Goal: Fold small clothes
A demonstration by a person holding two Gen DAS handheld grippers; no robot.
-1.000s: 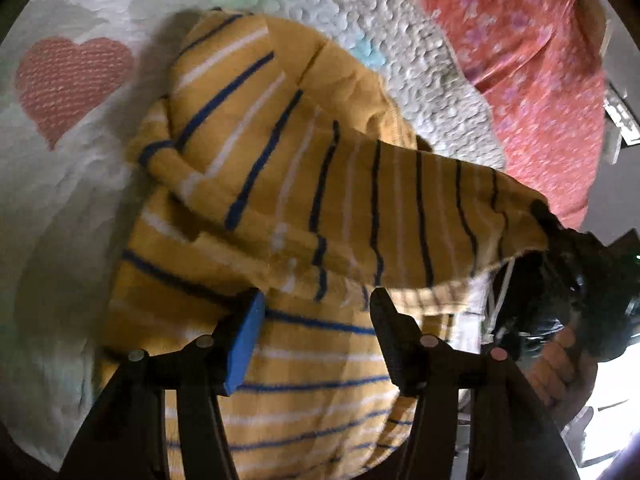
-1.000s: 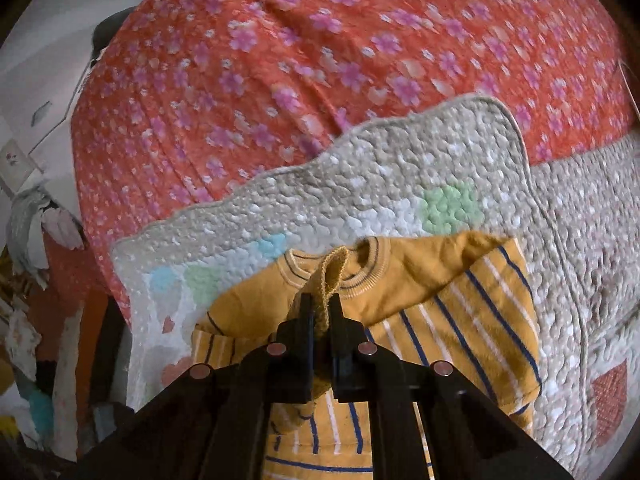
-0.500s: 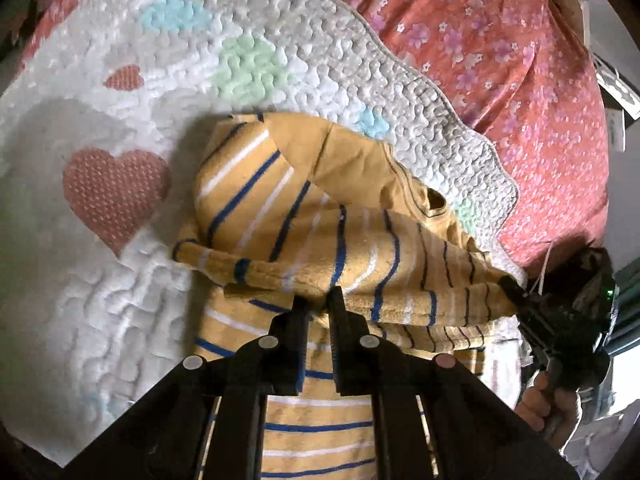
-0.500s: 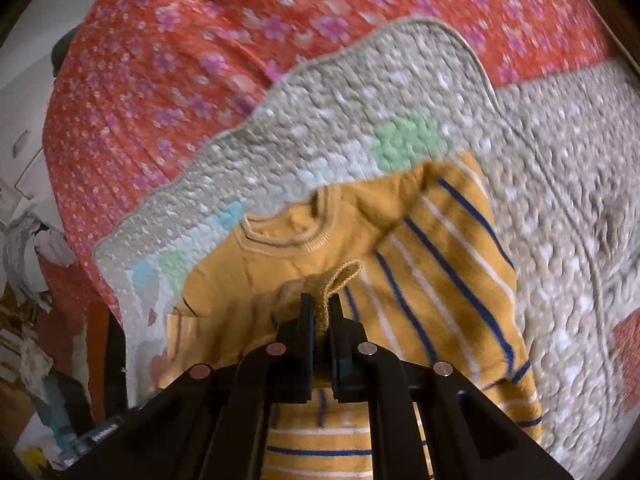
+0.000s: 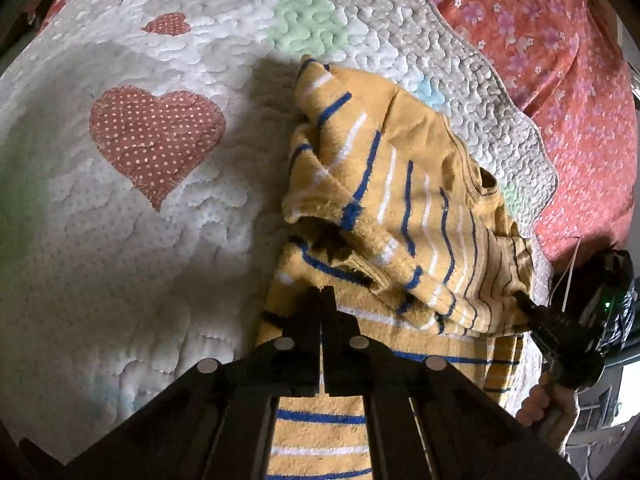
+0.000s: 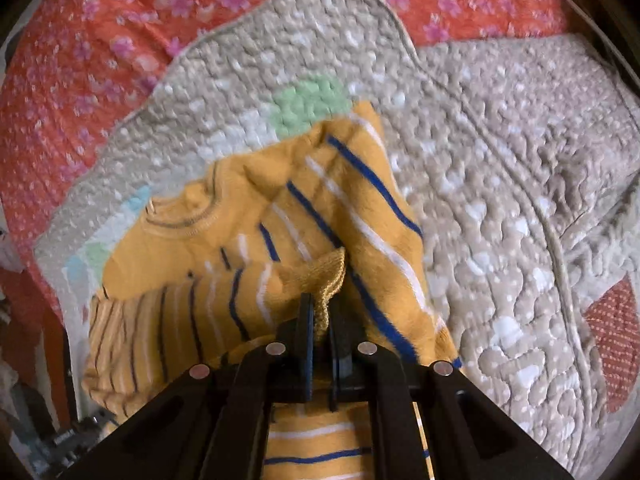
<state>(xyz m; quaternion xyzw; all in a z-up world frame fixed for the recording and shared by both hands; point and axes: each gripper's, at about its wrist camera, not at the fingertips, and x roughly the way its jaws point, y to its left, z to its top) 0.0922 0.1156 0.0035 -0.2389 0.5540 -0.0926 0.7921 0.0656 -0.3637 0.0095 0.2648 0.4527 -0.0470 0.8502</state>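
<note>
A small mustard-yellow sweater (image 5: pixel 400 184) with blue and white stripes lies bunched on a quilt. In the left wrist view my left gripper (image 5: pixel 322 292) has its jaws closing to a hairline gap, their tips pinching a fold at the sweater's lower left edge. In the right wrist view my right gripper (image 6: pixel 320 312) is shut on the sweater's ribbed cuff (image 6: pixel 328 276), held low over the striped body (image 6: pixel 240 248). The right gripper (image 5: pixel 524 304) also shows at the left view's right edge, gripping the sweater's edge, with a hand (image 5: pixel 548 408) below it.
The white quilt (image 5: pixel 160 240) with heart (image 5: pixel 152 136) and pastel patches covers the bed; it looks grey-beige (image 6: pixel 500 200) in the right view. A red floral sheet (image 5: pixel 560 60) lies beyond its scalloped edge. Clutter (image 6: pixel 24 400) sits by the bed at the left.
My left gripper went from open to shut on the sweater's fold and drew it along. My right gripper came down with the cuff over the sweater's body, which is more bunched.
</note>
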